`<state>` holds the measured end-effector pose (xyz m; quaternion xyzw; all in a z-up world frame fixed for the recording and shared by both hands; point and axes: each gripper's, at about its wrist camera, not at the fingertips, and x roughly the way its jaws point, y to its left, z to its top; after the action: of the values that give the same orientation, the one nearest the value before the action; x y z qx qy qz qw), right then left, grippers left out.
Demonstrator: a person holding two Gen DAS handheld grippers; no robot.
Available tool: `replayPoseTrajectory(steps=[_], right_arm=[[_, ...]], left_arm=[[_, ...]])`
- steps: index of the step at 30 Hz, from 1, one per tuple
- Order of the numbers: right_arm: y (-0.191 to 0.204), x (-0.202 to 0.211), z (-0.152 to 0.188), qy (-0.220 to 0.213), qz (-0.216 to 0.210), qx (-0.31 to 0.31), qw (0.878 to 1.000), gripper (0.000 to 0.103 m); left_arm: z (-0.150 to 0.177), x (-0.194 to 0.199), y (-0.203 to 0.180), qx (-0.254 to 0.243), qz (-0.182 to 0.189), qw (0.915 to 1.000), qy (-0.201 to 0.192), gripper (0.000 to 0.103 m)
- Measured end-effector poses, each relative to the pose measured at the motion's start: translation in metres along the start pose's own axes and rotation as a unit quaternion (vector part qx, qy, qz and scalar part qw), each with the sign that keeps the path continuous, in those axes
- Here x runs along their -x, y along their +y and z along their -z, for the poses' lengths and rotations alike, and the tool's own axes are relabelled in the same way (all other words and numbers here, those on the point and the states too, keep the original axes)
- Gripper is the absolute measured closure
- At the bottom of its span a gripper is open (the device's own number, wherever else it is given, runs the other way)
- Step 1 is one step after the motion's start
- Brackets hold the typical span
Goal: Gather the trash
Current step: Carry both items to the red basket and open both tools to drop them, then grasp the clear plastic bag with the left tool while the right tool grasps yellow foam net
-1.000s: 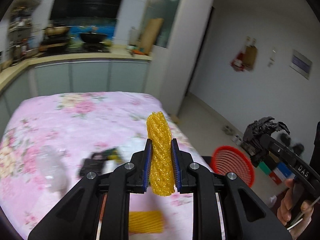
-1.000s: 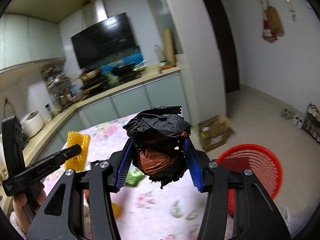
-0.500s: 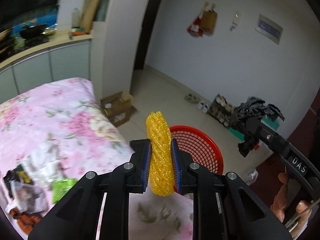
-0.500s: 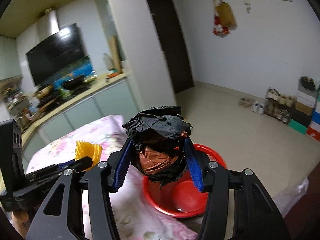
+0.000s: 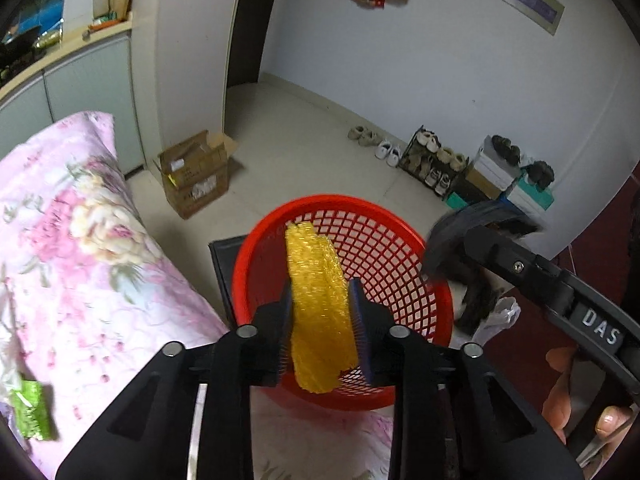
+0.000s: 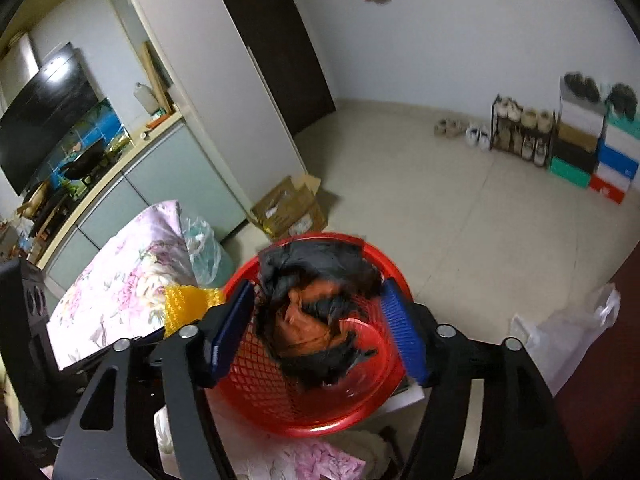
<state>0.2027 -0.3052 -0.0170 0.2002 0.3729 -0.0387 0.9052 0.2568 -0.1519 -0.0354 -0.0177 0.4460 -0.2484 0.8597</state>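
In the left wrist view, the left gripper (image 5: 320,312) is being held low in the centre of the frame, above the red basket (image 5: 400,240), which is filling the middle of the picture. A yellow foam net (image 5: 318,304) is standing upright between the blue pads, and the jaws are being opened; the net is leaning against the left pad, while a narrow gap is showing at the right pad, so the net is no longer being squeezed. The basket is standing on the floor just beside the floral cloth (image 5: 80,240) that is covering the left of the frame. A green wrapper (image 5: 32,410) is lying on that cloth at the lower left. A cardboard box (image 5: 196,176) is sitting on the tiles left of centre, above the basket, and a shoe rack (image 5: 434,160) is seen against the wall at the right.

In the right wrist view, the right gripper (image 6: 316,320) is being held over the same basket (image 6: 248,376), in the lower centre of the frame. Its jaws are being spread wide, and the crumpled black bag (image 6: 320,280), with orange material showing inside it, is seen blurred between the pads and clear of both of them, over the basket's mouth. Whether it is touching the mesh cannot be told. At the left edge of the basket the foam net (image 6: 188,304) is visible. A clear plastic bag (image 6: 576,320) is lying on the floor at the right.
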Motion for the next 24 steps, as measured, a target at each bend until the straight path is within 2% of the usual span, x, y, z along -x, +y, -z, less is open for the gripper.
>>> replayPoseTrajectory(steps=[7,9,15,20,24], right_arm=[[-0.006,-0.002,-0.003,0.001,-0.002,-0.014,1.000,0.032],[-0.006,0.001,-0.004,-0.002,-0.002,-0.015,1.000,0.032],[0.000,0.016,-0.003,-0.019,-0.013,-0.006,1.000,0.032],[0.017,0.034,0.001,-0.039,-0.030,0.010,0.999,0.028],[0.035,0.050,0.007,-0.057,-0.046,0.030,0.997,0.026]], left_arm=[[0.002,-0.004,0.003,0.003,-0.013,0.9999,-0.003,0.039],[0.002,0.002,0.004,0.006,-0.013,0.9999,-0.003,0.034],[0.009,0.036,0.014,0.016,-0.017,0.9994,-0.024,0.032],[0.029,0.078,0.027,0.019,-0.043,0.9974,-0.054,0.031],[0.051,0.120,0.046,0.041,-0.064,0.9936,-0.084,0.031]])
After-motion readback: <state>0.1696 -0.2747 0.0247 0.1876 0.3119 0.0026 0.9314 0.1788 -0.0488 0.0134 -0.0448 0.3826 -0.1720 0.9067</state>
